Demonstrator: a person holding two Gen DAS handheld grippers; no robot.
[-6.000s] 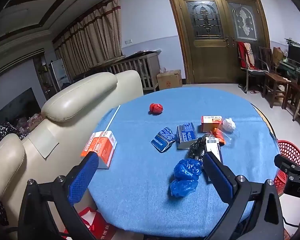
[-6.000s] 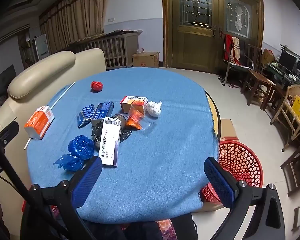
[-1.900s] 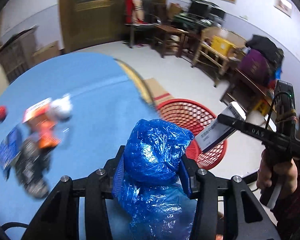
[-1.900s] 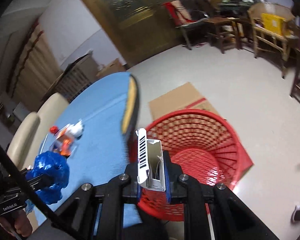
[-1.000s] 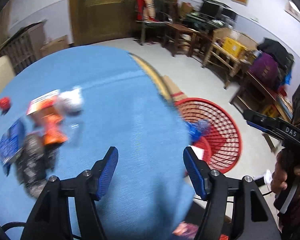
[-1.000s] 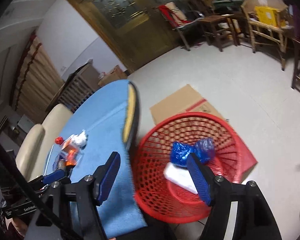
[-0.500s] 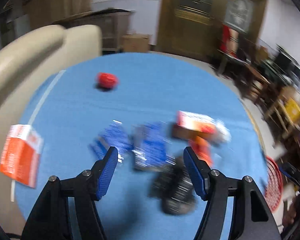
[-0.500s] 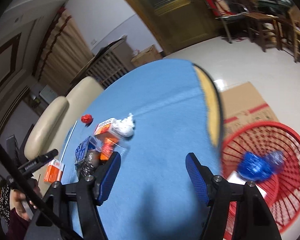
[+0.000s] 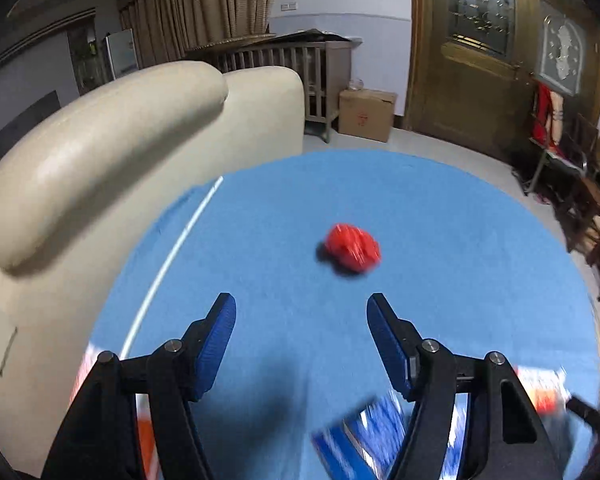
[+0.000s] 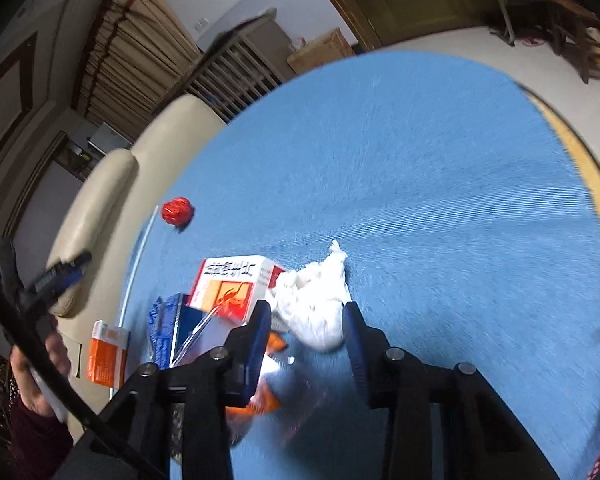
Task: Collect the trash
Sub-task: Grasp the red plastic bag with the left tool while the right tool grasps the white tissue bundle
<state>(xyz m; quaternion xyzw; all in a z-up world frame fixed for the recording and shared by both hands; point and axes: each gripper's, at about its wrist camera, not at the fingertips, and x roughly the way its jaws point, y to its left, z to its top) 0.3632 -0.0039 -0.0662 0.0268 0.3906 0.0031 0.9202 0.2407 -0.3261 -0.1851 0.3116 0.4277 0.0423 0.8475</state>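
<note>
Two closing jaws of right gripper (image 10: 304, 320) flank white wad (image 10: 314, 306) (untouched).

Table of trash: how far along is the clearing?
Done: the blue bags and long white box seen earlier are gone from the table. In hand: nothing yet; the right gripper has its jaws closing around the white wad, while the left gripper, jaws open and empty, points at the red ball. Left: those two, the red-and-white box, blue packets and orange box.
</note>
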